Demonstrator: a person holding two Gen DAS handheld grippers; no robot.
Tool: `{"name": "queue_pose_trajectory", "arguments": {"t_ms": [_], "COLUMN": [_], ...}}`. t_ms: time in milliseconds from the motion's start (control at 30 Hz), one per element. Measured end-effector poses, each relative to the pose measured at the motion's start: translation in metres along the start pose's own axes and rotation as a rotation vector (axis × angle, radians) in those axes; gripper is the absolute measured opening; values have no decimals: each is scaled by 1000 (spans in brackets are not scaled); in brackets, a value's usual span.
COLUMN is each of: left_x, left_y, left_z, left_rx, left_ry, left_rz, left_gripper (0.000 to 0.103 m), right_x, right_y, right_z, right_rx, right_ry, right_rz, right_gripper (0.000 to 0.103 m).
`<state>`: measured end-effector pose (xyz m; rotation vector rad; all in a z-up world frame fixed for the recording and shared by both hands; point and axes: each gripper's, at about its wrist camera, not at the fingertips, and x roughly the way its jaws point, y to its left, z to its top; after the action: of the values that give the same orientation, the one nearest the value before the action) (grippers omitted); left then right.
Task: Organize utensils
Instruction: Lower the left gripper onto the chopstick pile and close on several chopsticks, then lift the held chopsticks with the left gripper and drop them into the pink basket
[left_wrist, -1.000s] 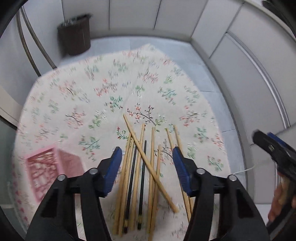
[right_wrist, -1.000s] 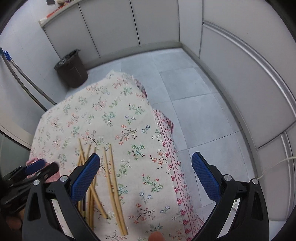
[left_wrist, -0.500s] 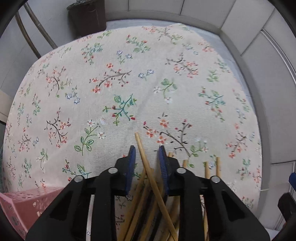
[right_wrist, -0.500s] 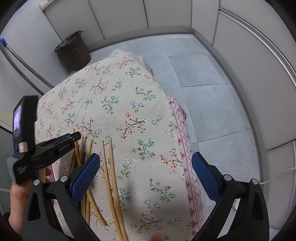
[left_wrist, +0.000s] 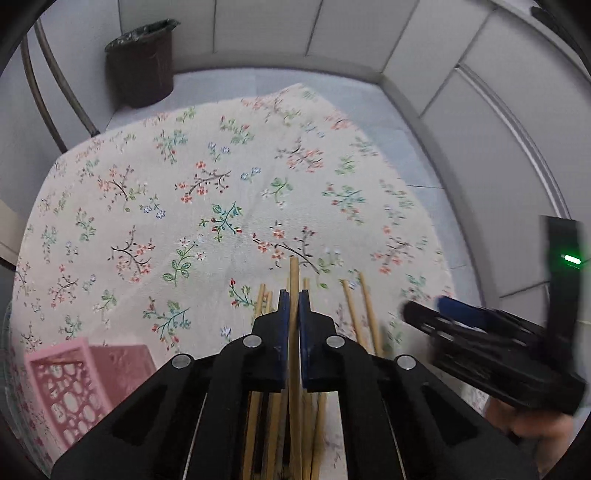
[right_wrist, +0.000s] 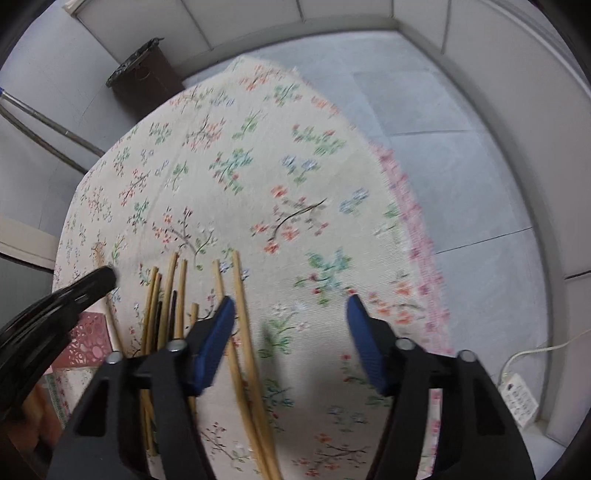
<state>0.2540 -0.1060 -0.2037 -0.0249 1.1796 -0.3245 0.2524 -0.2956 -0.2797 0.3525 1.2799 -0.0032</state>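
Left gripper (left_wrist: 294, 300) tilted steeply down over the near part of the tabletop, jaws pressed together on one light wooden chopstick (left_wrist: 294, 280); its tip pokes out past the blue pads toward the far edge. More chopsticks (left_wrist: 260, 306) lie loose under and beside that gripper, a mix of wooden and dark ones, roughly parallel, pointing to the far edge. A separate wooden pair (left_wrist: 360, 306) lies just to their right.

Right gripper (right_wrist: 291, 314) also pitched steeply down, low over the floral tablecloth (right_wrist: 258, 177) near the right edge. Jaws half spread and closing, pads pressing on nothing. Its left pad (right_wrist: 216, 343) sits over the wooden pair (right_wrist: 236, 295); only cloth shows in the gap.

Pink lattice basket (left_wrist: 70, 391) sits at the near-left corner, just left of the pile. Part of a hand (left_wrist: 532, 428) shows behind the right gripper's body, blurred. Dark bin (left_wrist: 142, 62) on the floor beyond the far-left corner.
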Motion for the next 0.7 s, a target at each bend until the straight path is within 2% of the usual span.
{"name": "queue_pose_trajectory", "arguments": {"t_ms": [133,300,333,400,467,600,700], "left_x": [-39,-64,-64,-73,-81,-100,-119], "left_y": [-6,-5,-3,1,4,9,11], "left_z": [-16,-37,-38,-47,-52,-62,-70], "left_rx": [49,73,72,75,77,89,115], "left_ry": [-49,-98,-104,-124,-140,-191,-256], "left_rz": [-24,-40,-40,-32,-34,-45,-47], "left_gripper": [4,4,4,4,4,4,4], "right_x": [16,33,37,45,46,39,7], "right_y": [15,30,33,38,48,57,68], "right_z": [-1,-1,-2,-5,-7,-14,-22], "right_rx": [-18,-31,-36,-50,-97,-121,-167], "right_ry": [25,48,54,66,46,31,-55], "right_rz": [9,10,0,-22,-72,-82,-88], "right_gripper": [37,23,18,16,7,6,6]}}
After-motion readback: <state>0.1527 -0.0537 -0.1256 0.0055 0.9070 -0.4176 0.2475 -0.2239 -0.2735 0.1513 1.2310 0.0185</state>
